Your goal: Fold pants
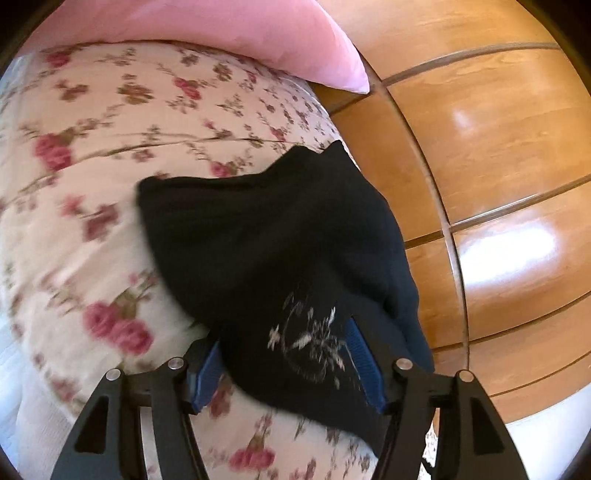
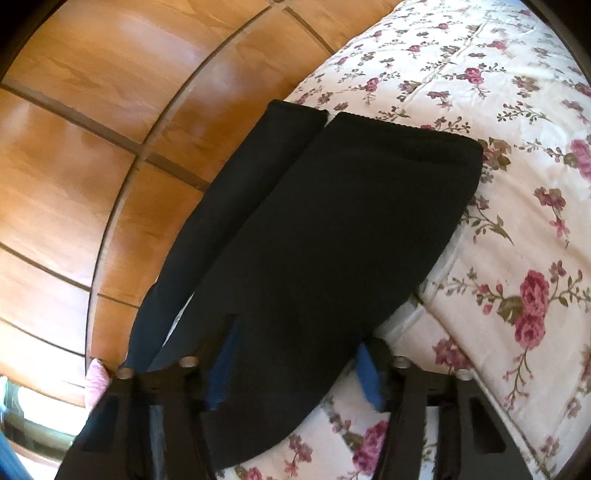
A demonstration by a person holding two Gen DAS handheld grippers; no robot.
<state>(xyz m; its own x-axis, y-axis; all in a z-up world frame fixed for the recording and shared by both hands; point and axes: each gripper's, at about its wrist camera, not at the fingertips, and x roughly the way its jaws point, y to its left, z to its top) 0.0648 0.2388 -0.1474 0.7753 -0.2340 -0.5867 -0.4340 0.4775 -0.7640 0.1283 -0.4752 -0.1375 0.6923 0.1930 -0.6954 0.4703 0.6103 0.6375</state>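
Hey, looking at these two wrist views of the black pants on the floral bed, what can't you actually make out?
- Left wrist view: the left claw has black fabric pants draped over its blue pads, so its grip is unclear.
- Same view: motion blur smears the pale embroidered motif.
- Right wrist view: the pants cover the right claw tips.
- Neither view shows the whole garment.

Floral bedspread [image 1: 92,177] w/ pink pillow [image 1: 258,33] at top; wood-panel wardrobe [image 1: 498,147] beside bed.
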